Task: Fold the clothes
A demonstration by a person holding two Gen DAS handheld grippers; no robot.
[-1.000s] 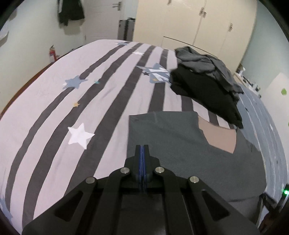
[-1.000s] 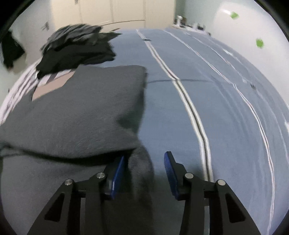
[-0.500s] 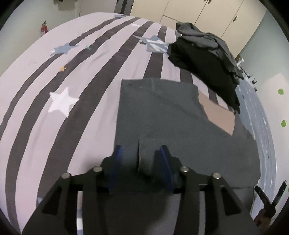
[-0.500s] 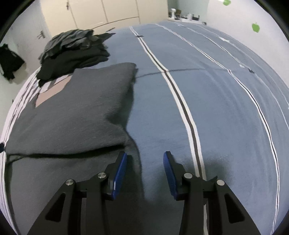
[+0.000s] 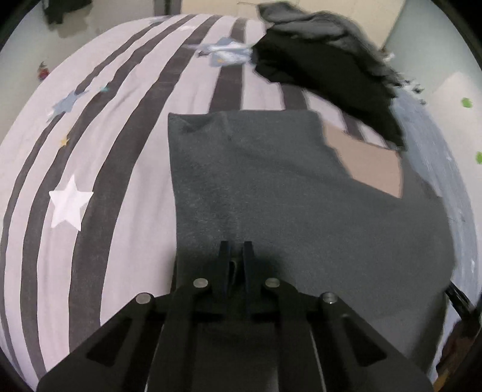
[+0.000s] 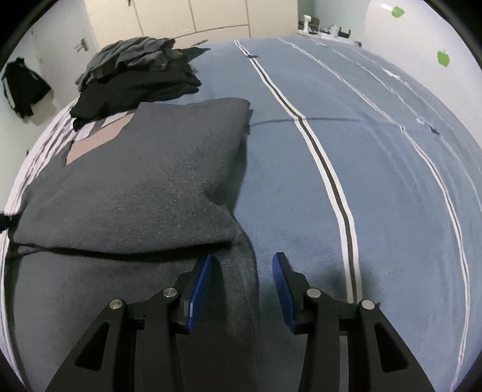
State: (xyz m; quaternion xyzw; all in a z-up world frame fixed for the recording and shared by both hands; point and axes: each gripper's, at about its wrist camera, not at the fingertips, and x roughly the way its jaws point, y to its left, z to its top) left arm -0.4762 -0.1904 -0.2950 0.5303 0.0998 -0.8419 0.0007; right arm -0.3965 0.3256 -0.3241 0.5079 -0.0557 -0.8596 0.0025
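A dark grey garment with a tan panel lies folded on the bed. My left gripper sits low on its near edge, shut on a pinch of grey fabric that shows between the narrow jaws. In the right wrist view the same garment spreads to the left, its upper layer folded over a lower one. My right gripper is open at the garment's right edge. A ridge of grey cloth lies between its blue pads without being pressed.
A pile of dark and grey clothes sits beyond the garment, also in the right wrist view as a heap. The striped star bedcover extends left, the blue striped cover right. Wardrobe doors stand behind the bed.
My left gripper came down onto the garment's near edge, opened over a fold of cloth, then closed on it. The right gripper stayed open at the right edge.
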